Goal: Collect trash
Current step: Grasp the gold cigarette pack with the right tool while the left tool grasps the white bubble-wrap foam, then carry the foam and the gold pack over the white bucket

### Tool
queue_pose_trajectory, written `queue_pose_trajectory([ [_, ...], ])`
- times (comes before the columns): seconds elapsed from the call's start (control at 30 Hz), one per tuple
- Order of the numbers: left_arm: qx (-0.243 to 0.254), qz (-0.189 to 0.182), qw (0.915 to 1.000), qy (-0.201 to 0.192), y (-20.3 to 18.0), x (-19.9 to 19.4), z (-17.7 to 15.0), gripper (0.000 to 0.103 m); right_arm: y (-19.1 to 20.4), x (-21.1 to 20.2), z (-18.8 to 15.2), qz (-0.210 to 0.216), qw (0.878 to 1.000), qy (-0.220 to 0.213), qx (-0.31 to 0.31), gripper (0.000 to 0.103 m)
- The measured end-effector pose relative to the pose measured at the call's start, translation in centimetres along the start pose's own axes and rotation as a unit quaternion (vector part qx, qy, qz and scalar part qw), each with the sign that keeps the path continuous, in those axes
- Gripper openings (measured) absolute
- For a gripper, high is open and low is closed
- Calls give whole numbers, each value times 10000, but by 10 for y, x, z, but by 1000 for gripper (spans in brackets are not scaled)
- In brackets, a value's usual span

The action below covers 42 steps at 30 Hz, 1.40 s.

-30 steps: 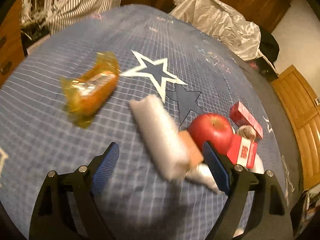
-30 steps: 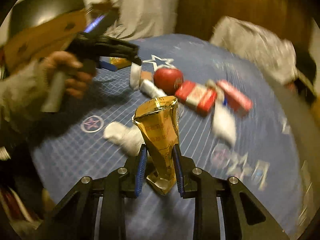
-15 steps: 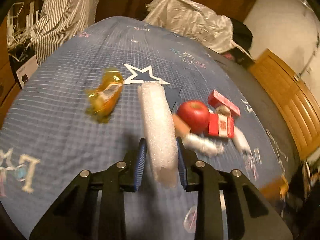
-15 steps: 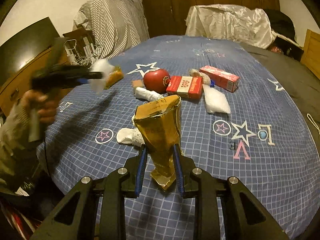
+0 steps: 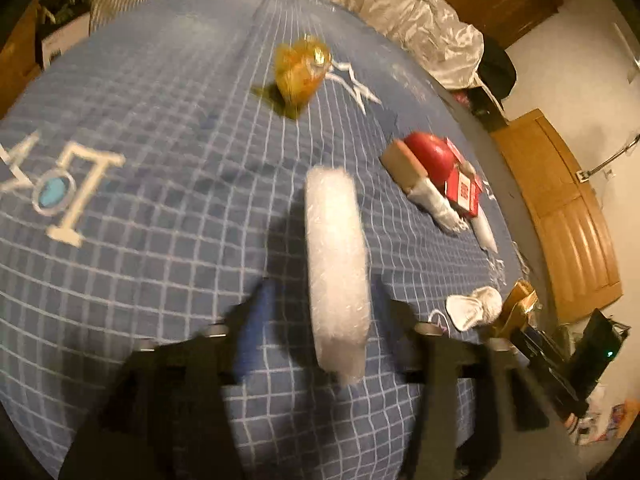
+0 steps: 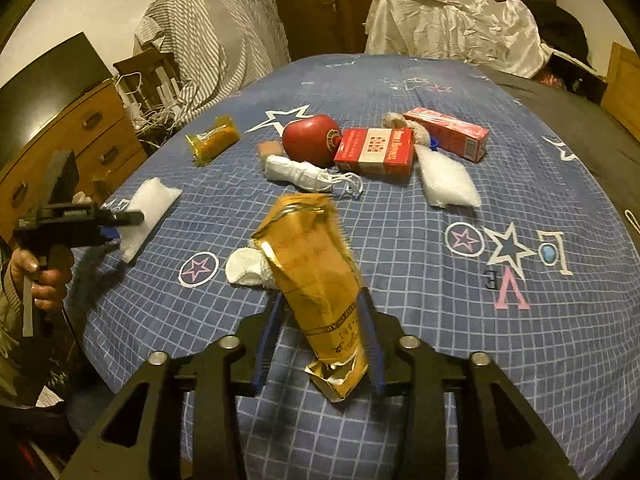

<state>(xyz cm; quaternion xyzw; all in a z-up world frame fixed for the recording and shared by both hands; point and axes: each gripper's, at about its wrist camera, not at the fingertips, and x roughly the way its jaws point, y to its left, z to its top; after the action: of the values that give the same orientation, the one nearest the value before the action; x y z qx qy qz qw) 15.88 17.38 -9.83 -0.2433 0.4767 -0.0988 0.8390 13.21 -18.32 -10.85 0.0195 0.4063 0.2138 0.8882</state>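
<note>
My left gripper (image 5: 322, 312) has opened; the white foam wrap (image 5: 336, 260) sits loose between its blurred, spread fingers, over the near left edge of the blue bedspread. From the right wrist view the left gripper (image 6: 120, 220) and the foam wrap (image 6: 146, 212) show at the left edge. My right gripper (image 6: 320, 332) has its jaws parted around a torn gold foil packet (image 6: 316, 280), which tilts between them. Other trash lies on the bed: an orange wrapper (image 6: 212, 140), a white crumpled tissue (image 6: 248, 268), a rolled white mask (image 6: 304, 172) and a white plastic pouch (image 6: 446, 180).
A red apple (image 6: 312, 138), a red-and-white cigarette box (image 6: 376, 152) and a red carton (image 6: 448, 132) sit mid-bed. A wooden dresser (image 6: 80, 132) stands left. A striped cloth (image 6: 208, 40) and a white sheet (image 6: 452, 28) lie beyond the bed.
The left gripper closed on the foam wrap, carried it toward the bed's near left edge, and has now spread its fingers. The right gripper's jaws have parted and the gold packet tilts.
</note>
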Motion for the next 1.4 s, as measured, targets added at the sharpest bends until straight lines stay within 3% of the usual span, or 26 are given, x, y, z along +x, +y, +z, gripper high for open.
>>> queue_pose_trajectory([
  [0.03, 85, 230, 9996, -148, -4, -4, 0, 82, -3, -1, -1, 85, 9999, -27, 56, 59],
  [0.13, 268, 425, 9985, -219, -7, -7, -3, 83, -8, -2, -4, 130, 9999, -28, 23, 77],
  [0.43, 579, 890, 9939, -296, -15, 2, -13, 83, -1, 18, -7, 11, 9956, 54, -931, 84],
  [0.5, 745, 1112, 9904, -332, -19, 7, -15, 83, -3, 28, -8, -24, 9941, 179, -1067, 84],
  [0.53, 853, 1261, 9878, -341, -22, 10, -16, 83, -5, 32, -9, 32, 9939, 269, -1065, 73],
  [0.57, 944, 1375, 9854, -342, -23, 12, -18, 83, -7, 34, -10, 70, 9942, 310, -1030, 53],
  [0.67, 1391, 1990, 9693, -403, -35, 22, -24, 74, -10, 30, -13, 229, 9962, 188, -815, 51],
  [0.77, 1352, 1983, 9694, -522, -30, 19, -23, 61, -10, 22, -19, 272, 9976, 101, -629, 50],
  [0.83, 1211, 1928, 9719, -605, -21, 13, -20, 43, -10, 17, -24, 256, 9983, 59, -513, 49],
  [0.93, 1002, 1669, 9786, -662, -9, 3, -19, 42, -11, 7, -27, 281, 9992, -50, -287, 49],
  [1.23, 960, 1411, 9813, -887, -18, -14, -25, 42, 16, -31, -19, 243, 9977, -504, -373, 49],
  [1.3, 937, 1468, 9797, -989, -22, -23, -26, 42, 21, -39, -14, 234, 9973, -607, -354, 49],
  [1.4, 936, 1875, 9718, -1082, -27, -32, -25, 42, 28, -46, -3, 243, 9970, -700, -235, 49],
])
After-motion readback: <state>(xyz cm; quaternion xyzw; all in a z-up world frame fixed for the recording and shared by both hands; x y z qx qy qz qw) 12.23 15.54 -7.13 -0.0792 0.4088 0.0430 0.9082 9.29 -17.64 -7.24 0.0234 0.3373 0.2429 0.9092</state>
